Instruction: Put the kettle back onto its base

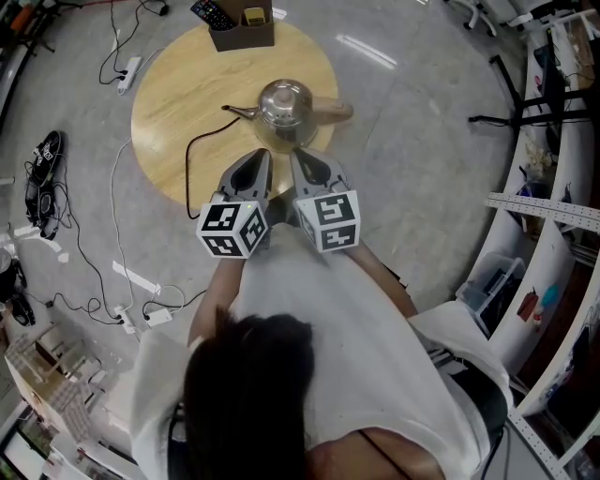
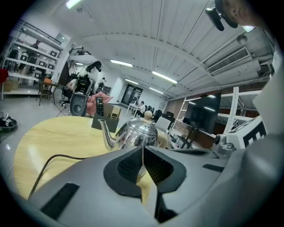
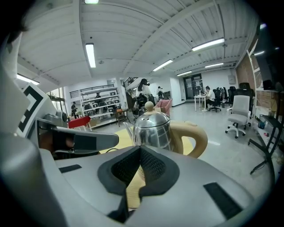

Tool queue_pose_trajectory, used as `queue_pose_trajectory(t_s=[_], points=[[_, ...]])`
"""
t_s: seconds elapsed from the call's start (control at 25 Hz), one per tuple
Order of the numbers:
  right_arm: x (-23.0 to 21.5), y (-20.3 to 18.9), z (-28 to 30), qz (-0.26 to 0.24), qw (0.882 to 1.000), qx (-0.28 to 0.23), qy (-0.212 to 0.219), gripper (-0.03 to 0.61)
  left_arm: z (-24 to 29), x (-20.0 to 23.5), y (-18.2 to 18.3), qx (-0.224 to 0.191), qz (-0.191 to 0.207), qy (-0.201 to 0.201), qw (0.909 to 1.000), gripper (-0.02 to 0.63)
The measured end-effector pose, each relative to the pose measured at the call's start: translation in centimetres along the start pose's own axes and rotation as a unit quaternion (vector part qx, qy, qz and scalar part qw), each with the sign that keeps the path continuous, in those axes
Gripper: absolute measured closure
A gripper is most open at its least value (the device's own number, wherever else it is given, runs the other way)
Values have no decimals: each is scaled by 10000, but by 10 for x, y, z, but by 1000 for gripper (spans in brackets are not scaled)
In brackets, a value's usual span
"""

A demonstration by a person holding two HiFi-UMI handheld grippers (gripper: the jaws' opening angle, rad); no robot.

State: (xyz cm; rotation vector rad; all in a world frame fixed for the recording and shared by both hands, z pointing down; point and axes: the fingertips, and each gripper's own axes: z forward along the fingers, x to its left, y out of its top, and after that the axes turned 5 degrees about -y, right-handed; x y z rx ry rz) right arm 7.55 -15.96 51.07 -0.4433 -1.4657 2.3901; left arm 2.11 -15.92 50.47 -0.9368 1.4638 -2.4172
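The kettle [image 1: 284, 105], polished steel with a pale handle [image 1: 333, 110] turned to the right and its spout to the left, stands upright near the front of the round wooden desk [image 1: 178, 103]. A black cord [image 1: 190, 155] crosses the wood and ends under the kettle, so the base is probably beneath it, though no view shows the base clearly. Going by that, the kettle already appears seated and little of the task is left; if it is in fact off the base, the next move calls for opening a gripper and taking the handle.

The left gripper [image 1: 255, 167] and the right gripper [image 1: 309, 167] hang side by side just short of the kettle, at the desk's near edge. Each is clenched with its pads together and holds nothing.

At the desk's far side a brown box [image 1: 242, 28] holds a remote. The floor [image 1: 422, 122] is grey, with a power strip [image 1: 128, 73] and loose cables on the left and white shelving [image 1: 553, 216] on the right.
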Motion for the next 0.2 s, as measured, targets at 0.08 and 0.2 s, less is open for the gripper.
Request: queue_pose_trajectory(t_s=[0.08,0.2], points=[[-2,-2,-2,10,10000,5,10,551,0,-2,-1,-14,13,11,10000,578],[-4,-4,-3,30,10000,5,15,551,0,-5,-2,-46,33,35,10000,578]])
